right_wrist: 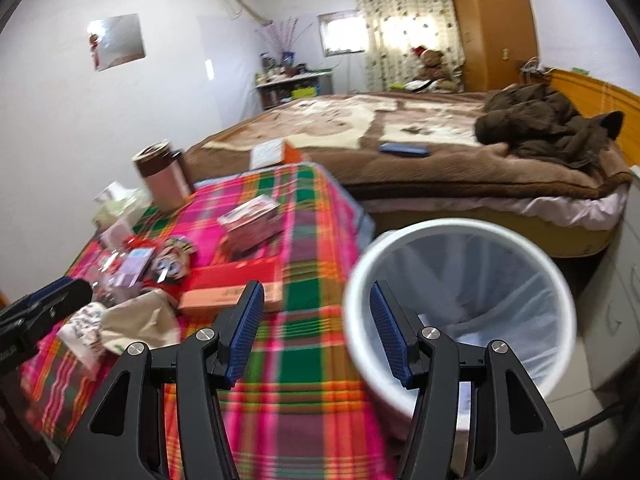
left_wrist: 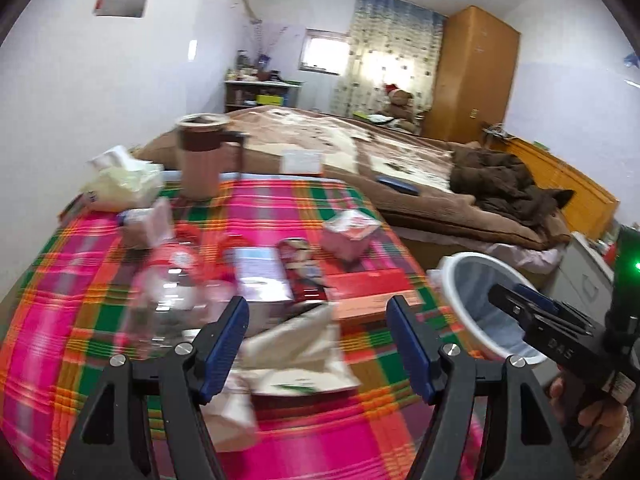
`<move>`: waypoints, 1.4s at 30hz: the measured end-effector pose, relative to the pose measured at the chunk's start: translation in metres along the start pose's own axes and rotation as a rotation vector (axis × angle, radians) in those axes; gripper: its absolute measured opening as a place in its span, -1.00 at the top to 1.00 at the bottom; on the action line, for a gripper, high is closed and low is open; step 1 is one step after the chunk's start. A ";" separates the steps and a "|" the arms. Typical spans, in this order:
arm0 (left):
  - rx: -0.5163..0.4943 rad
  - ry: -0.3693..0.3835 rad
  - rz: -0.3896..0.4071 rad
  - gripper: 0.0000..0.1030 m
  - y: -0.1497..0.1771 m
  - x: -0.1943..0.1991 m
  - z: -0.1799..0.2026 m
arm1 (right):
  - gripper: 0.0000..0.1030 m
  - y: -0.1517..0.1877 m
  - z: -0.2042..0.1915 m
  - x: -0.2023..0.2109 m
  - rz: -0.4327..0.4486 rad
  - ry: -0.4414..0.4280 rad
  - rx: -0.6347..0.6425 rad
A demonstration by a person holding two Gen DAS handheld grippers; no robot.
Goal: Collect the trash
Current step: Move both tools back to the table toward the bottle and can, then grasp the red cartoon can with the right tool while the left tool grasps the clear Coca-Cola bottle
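A white trash bin (right_wrist: 460, 312) with a clear liner stands off the table's right edge; it also shows in the left wrist view (left_wrist: 480, 300). Crumpled paper wrappers (left_wrist: 296, 344) lie on the plaid tablecloth (left_wrist: 60, 320) just ahead of my open, empty left gripper (left_wrist: 318, 320); they show in the right wrist view (right_wrist: 132, 320) too. A crushed clear plastic bottle (left_wrist: 172, 300) lies left of them. My right gripper (right_wrist: 316, 304) is open and empty, over the table edge next to the bin. It appears in the left view (left_wrist: 536, 316).
Red flat box (right_wrist: 236, 284), small cartons (right_wrist: 252, 224), a purple booklet (left_wrist: 260, 276), a snack packet (left_wrist: 300, 272), a tissue pack (left_wrist: 124, 184) and a brown jug (left_wrist: 200, 156) crowd the table. A bed (right_wrist: 400, 140) lies behind, with a cabinet (right_wrist: 616, 280) at right.
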State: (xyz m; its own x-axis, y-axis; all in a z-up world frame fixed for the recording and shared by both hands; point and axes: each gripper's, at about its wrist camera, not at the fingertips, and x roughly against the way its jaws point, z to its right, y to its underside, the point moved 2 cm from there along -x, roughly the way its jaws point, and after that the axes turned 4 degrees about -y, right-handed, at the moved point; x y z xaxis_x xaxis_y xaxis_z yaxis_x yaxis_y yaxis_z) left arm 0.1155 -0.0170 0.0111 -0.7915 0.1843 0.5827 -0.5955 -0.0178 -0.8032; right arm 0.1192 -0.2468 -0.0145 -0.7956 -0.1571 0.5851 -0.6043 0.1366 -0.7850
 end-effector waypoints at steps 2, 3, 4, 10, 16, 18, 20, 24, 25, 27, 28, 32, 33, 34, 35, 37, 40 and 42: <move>0.020 -0.035 0.000 -0.42 0.000 0.000 -0.017 | -0.11 0.004 -0.012 -0.008 -0.021 -0.022 0.010; 0.029 -0.044 0.001 -0.42 -0.001 0.000 -0.025 | -0.11 0.006 -0.017 -0.011 -0.031 -0.022 0.013; 0.036 -0.050 -0.001 -0.42 -0.001 0.001 -0.030 | -0.11 0.007 -0.021 -0.014 -0.041 -0.028 0.013; 0.115 -0.095 -0.015 -0.43 -0.001 -0.004 -0.073 | -0.11 0.010 -0.044 -0.032 -0.079 -0.075 0.010; 0.119 -0.124 -0.040 -0.43 0.000 -0.013 -0.095 | -0.11 0.005 -0.061 -0.049 -0.101 -0.098 0.022; 0.115 -0.118 -0.050 -0.43 0.000 -0.018 -0.099 | -0.11 0.001 -0.067 -0.056 -0.108 -0.104 0.028; 0.116 -0.115 -0.064 -0.43 -0.002 -0.025 -0.102 | -0.11 -0.005 -0.074 -0.063 -0.113 -0.118 0.029; 0.118 -0.100 -0.085 -0.44 -0.005 -0.037 -0.106 | -0.11 -0.013 -0.085 -0.076 -0.124 -0.126 0.051; 0.114 -0.096 -0.098 -0.44 -0.005 -0.042 -0.106 | -0.11 -0.014 -0.087 -0.079 -0.130 -0.128 0.055; 0.108 -0.092 -0.127 -0.44 -0.006 -0.053 -0.106 | -0.11 -0.016 -0.093 -0.085 -0.146 -0.138 0.069; 0.112 -0.092 -0.133 -0.44 -0.007 -0.056 -0.108 | -0.11 -0.017 -0.096 -0.090 -0.159 -0.136 0.078; 0.119 -0.087 -0.160 -0.44 -0.009 -0.067 -0.113 | -0.11 -0.019 -0.103 -0.096 -0.164 -0.157 0.081; 0.119 -0.080 -0.165 -0.44 -0.009 -0.068 -0.114 | -0.11 -0.019 -0.105 -0.098 -0.170 -0.166 0.080; 0.121 -0.080 -0.168 -0.44 -0.011 -0.070 -0.115 | -0.11 -0.020 -0.106 -0.100 -0.178 -0.175 0.079; 0.117 -0.080 -0.166 -0.44 -0.011 -0.070 -0.114 | -0.11 -0.019 -0.108 -0.103 -0.195 -0.186 0.080; 0.108 -0.079 -0.172 -0.45 -0.013 -0.073 -0.115 | -0.11 -0.016 -0.113 -0.108 -0.220 -0.198 0.082; 0.094 -0.099 -0.189 -0.47 -0.012 -0.077 -0.118 | -0.11 -0.012 -0.120 -0.111 -0.232 -0.205 0.096; 0.081 -0.121 -0.194 -0.47 -0.012 -0.078 -0.119 | -0.11 -0.012 -0.123 -0.114 -0.231 -0.207 0.099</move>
State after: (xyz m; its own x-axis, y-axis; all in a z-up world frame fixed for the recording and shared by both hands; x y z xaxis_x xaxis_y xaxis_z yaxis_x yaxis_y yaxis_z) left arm 0.2012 0.0859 -0.0396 -0.6692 0.0728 0.7395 -0.7431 -0.0735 -0.6652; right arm 0.2113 -0.1103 -0.0467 -0.6057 -0.3699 0.7045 -0.7528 -0.0205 -0.6580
